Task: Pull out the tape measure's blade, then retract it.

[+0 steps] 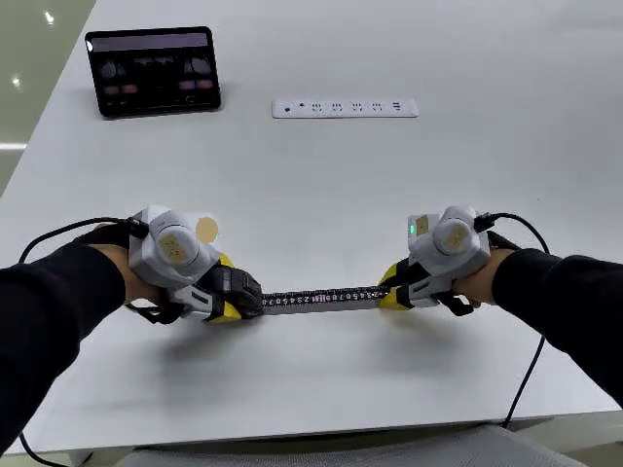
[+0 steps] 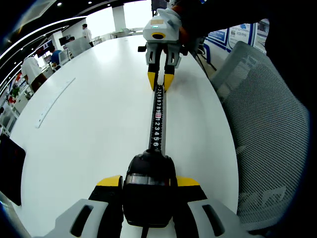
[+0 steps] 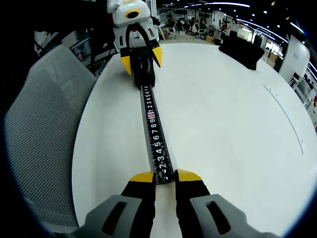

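black tape measure case (image 2: 149, 191), dark blade (image 3: 153, 129) with white numerals, white table (image 1: 321, 175)

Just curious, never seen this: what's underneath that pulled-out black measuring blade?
The bare white table lies under the black numbered tape blade. Its very tip is covered by the yellow fingertips of the right gripper; its other end disappears into the black case.

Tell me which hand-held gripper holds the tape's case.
The left hand-held gripper: it clamps the black case; the right hand-held gripper pinches the blade.
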Demonstrator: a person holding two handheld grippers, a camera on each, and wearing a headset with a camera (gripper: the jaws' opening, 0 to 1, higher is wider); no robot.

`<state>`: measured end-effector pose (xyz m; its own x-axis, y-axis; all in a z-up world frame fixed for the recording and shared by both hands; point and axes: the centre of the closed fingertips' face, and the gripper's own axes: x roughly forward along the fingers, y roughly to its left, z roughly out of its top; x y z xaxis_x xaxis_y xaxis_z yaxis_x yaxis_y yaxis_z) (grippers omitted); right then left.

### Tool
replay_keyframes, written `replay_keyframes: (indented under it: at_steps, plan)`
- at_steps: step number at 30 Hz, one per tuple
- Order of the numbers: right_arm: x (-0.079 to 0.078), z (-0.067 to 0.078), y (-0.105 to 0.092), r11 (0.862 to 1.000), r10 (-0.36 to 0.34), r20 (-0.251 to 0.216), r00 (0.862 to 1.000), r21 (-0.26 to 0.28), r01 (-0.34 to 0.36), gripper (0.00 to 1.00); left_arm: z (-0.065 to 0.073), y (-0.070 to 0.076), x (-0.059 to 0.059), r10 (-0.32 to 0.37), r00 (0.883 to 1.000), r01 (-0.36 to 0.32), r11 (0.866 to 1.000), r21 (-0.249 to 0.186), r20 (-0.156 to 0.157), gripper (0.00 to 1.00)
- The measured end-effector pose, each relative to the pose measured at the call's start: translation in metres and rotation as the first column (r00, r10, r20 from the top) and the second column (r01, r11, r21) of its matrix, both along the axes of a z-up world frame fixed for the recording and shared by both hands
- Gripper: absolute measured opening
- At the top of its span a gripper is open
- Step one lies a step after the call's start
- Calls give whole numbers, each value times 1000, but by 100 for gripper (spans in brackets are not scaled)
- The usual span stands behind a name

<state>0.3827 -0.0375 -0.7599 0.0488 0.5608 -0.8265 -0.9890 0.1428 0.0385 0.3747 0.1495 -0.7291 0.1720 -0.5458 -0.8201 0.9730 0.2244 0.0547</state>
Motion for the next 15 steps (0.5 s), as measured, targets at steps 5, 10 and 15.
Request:
replay_keyframes:
  at_steps: [5,10,15]
  plan:
    - [-1,1,-5,1000,-9,-3,1000,1,9,10,0,0,-1,2,1000,-2,1000,-1,-1,35]
    - [0,0,-8,1000,-15,-5,1000,-1,15,10,1,0,-1,1,1000,-1,1000,-1,-3,35]
    - [0,-1,-11,1000,-17,-8,1000,-6,17,10,1,0,-1,0,1000,0,1000,3,-12,35]
